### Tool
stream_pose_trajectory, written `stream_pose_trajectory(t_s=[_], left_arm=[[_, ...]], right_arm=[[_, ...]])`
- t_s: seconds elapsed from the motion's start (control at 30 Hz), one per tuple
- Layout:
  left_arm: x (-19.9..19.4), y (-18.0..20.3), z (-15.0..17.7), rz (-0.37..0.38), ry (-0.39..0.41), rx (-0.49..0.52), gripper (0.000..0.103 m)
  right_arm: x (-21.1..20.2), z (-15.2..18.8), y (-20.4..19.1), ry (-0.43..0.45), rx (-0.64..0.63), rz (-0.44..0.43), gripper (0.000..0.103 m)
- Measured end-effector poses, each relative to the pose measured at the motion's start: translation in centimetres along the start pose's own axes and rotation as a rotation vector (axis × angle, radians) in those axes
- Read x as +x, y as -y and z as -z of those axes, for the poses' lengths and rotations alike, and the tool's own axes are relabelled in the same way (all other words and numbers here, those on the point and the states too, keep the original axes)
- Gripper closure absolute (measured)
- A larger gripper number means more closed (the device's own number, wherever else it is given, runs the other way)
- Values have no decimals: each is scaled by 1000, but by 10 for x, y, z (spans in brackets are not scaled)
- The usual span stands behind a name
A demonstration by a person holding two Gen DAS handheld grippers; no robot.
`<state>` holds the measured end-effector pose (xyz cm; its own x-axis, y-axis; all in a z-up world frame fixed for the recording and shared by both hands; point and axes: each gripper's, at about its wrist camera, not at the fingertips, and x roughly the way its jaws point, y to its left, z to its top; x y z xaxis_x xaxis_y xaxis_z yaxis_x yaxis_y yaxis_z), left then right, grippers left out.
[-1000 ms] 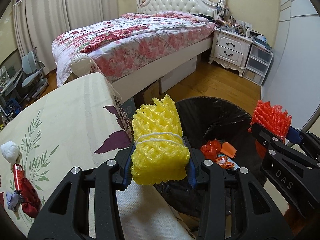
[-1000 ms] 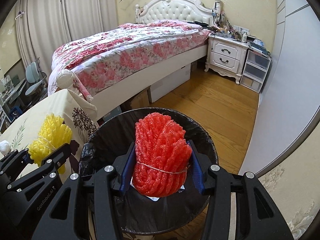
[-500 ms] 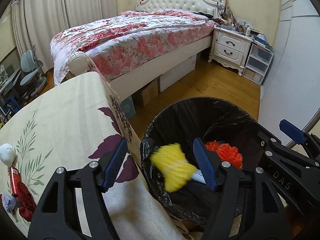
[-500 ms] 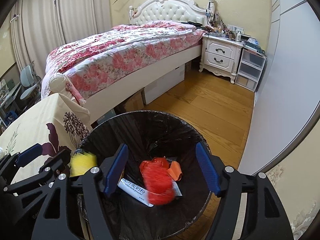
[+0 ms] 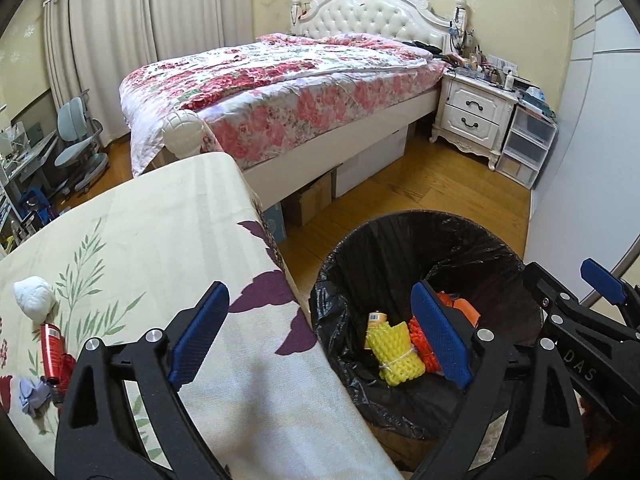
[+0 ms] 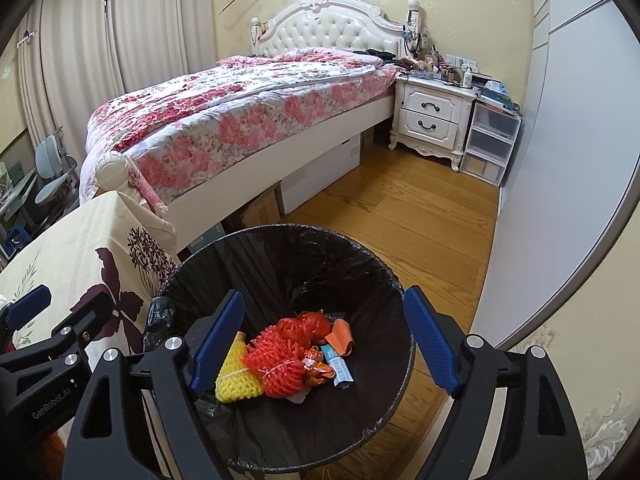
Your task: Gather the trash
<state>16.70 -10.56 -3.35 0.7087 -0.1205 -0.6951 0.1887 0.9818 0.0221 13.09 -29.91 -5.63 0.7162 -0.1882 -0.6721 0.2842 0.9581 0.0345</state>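
Your left gripper (image 5: 320,336) and right gripper (image 6: 324,340) have just been opening; both jaws stand wide with nothing between them. The yellow foam net (image 5: 394,354) and red foam net (image 6: 276,366) lie side by side in the black-lined trash bin (image 6: 384,280).

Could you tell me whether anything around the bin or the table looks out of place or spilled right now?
Nothing looks spilled. The yellow foam net and red foam net lie inside the bin, none on the floor. Out of place: a crumpled white tissue and a red tube on the table.
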Motion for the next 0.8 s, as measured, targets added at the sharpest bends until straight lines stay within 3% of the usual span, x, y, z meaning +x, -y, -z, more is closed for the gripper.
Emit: stream_pose_trajectory(t_s=[0.37,0.8], left_arm=[[-26,-28,13,-33,6,-15,13],[-70,-96,50,-127,5,-85,13]], right_arm=[[-14,5,-16,-1,-18,-27,22],[-32,36,-81,-57,-101,-188,22]])
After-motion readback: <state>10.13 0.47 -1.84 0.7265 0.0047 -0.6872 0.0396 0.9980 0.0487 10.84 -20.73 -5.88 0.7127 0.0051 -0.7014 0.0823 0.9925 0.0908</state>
